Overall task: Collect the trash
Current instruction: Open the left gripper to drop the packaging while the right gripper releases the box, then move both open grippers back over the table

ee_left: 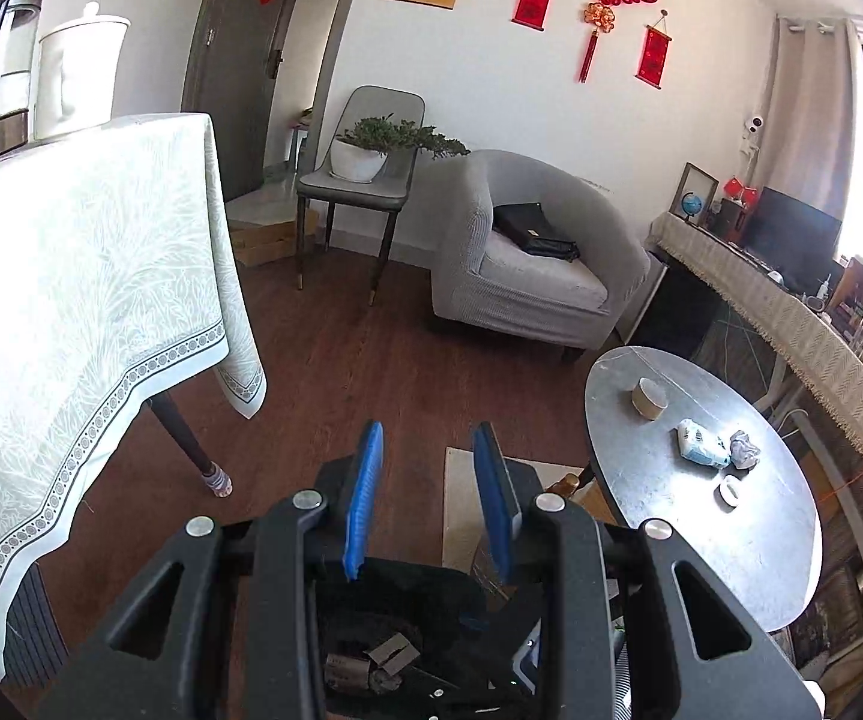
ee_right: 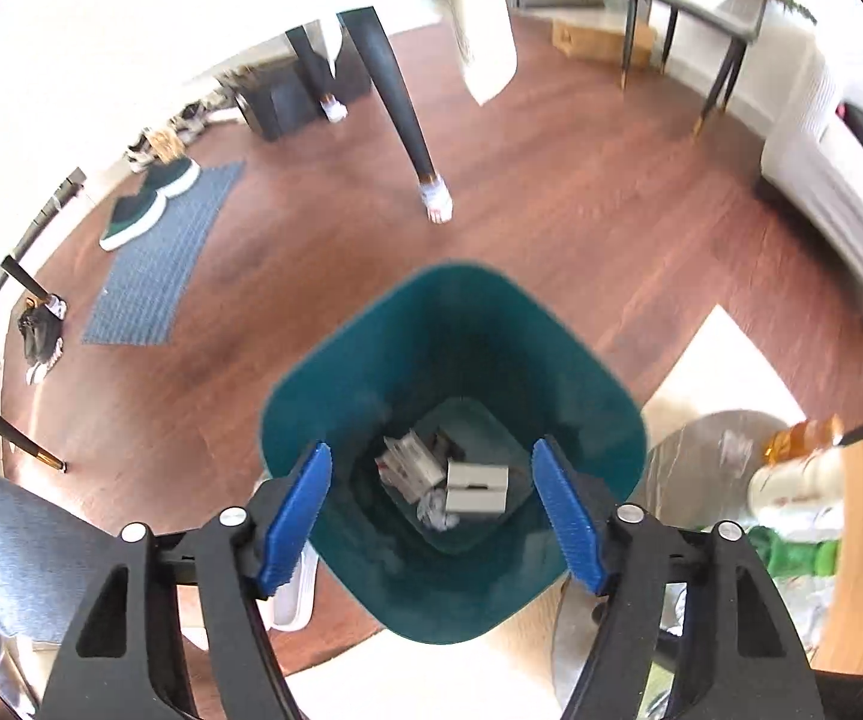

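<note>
In the right wrist view a teal trash bin (ee_right: 587, 408) stands on the wood floor right below my open, empty right gripper (ee_right: 431, 462). Inside lie a grey box (ee_right: 475, 488), a white carton (ee_right: 410, 465) and a crumpled paper (ee_right: 436, 513). In the left wrist view my left gripper (ee_left: 428, 444) is open and empty, held above the dark bin (ee_left: 395, 630) with scraps inside. To its right a round grey table (ee_left: 761, 540) carries a tissue pack (ee_left: 698, 444), a crumpled paper ball (ee_left: 745, 449), a tape roll (ee_left: 649, 399) and a small white ring (ee_left: 730, 489).
A dining table with a pale cloth (ee_left: 71, 300) stands at left, its dark leg (ee_left: 188, 444) near the bin. A grey armchair (ee_left: 527, 258) and a chair with a potted plant (ee_left: 365, 174) stand behind. A long sideboard (ee_left: 791, 312) runs along the right. A mat with shoes (ee_right: 155, 252) lies on the floor.
</note>
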The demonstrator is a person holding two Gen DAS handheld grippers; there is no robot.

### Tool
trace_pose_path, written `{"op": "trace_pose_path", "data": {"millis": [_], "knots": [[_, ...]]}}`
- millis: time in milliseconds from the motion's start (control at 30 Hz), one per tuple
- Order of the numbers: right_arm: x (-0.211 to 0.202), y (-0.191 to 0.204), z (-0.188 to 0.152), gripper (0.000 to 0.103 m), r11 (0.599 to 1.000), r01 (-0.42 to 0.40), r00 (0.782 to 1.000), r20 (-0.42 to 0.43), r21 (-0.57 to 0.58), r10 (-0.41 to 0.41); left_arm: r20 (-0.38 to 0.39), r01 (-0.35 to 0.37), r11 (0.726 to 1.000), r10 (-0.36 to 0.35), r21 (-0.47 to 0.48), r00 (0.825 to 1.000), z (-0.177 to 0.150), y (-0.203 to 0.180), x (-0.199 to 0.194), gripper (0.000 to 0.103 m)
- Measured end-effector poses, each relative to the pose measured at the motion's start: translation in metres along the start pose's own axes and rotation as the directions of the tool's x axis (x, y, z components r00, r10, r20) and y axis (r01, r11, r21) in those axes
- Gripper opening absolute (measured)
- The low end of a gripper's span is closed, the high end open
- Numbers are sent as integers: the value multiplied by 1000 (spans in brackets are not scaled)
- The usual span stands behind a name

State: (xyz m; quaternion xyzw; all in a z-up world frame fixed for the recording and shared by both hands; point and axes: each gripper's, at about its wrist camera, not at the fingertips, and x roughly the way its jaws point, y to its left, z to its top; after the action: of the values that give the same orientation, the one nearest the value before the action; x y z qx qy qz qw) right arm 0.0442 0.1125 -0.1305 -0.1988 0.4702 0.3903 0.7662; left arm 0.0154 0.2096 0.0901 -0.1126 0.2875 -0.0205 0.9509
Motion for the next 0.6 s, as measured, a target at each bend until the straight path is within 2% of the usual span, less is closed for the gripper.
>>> {"op": "trace_pose_path", "data": {"millis": [133, 300, 433, 600], "knots": [[-49, -6, 8, 63, 1000, 13, 993, 120, 1, -13, 32, -8, 1000, 7, 17, 999, 5, -12, 1, 37], [-104, -32, 8, 60, 998, 50, 970, 237, 50, -60, 37, 5, 1000, -6, 21, 999, 11, -31, 11, 44], [-135, -63, -3, 60, 989, 85, 954, 278, 119, -116, 26, 20, 999, -21, 38, 999, 11, -54, 23, 50], [-161, -106, -25, 60, 965, 162, 937, 274, 208, -217, -2, 55, 996, -55, 76, 999, 7, -88, 40, 57]]}}
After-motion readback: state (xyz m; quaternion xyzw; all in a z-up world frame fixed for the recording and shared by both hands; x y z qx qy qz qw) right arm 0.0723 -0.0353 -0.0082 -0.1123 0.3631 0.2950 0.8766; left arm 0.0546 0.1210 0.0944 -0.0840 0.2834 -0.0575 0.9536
